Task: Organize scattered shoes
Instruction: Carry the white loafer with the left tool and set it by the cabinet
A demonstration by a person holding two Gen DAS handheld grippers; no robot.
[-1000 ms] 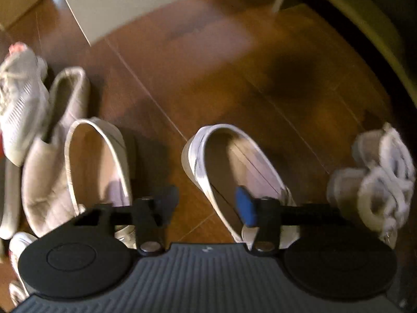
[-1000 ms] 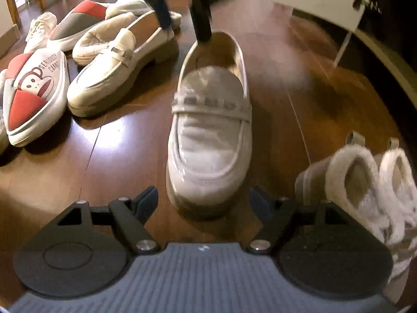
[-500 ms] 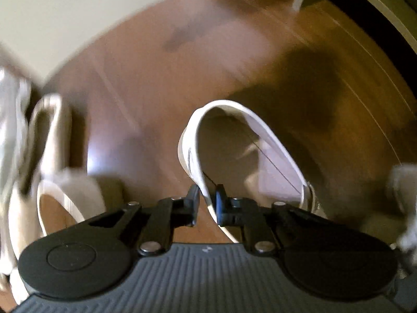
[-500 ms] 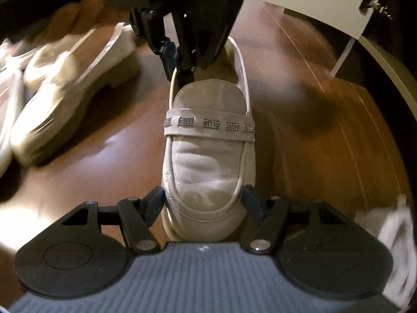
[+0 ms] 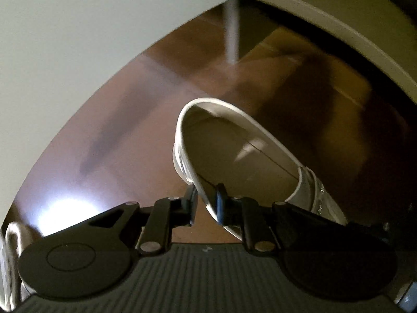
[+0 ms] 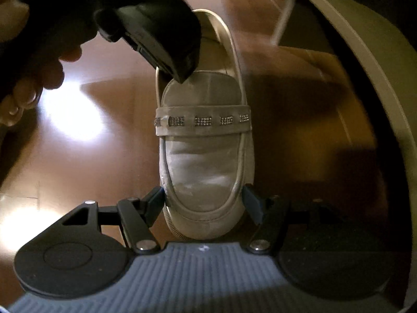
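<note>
A white loafer (image 6: 206, 161) with a studded strap hangs over the wooden floor (image 6: 78, 172), held by both grippers. My right gripper (image 6: 204, 203) is shut on its toe, one pad against each side. My left gripper (image 5: 207, 202) is shut on the side wall of the loafer (image 5: 234, 151) beside the heel opening, one pad outside and one inside. In the right wrist view the left gripper's black body (image 6: 161, 34) covers the heel end, with a person's hand (image 6: 28, 78) on it.
A white panel (image 5: 78, 39) rises at the upper left and a thin white post (image 5: 232, 34) stands behind the loafer. A pale curved edge (image 5: 351, 44) with darkness beyond it runs along the right. Part of another pale shoe (image 5: 10, 247) shows at the lower left.
Both grippers closed on the loafer, the left on its heel wall and the right on its toe. They carried it away from the other shoes, which have left both views, toward the white panel.
</note>
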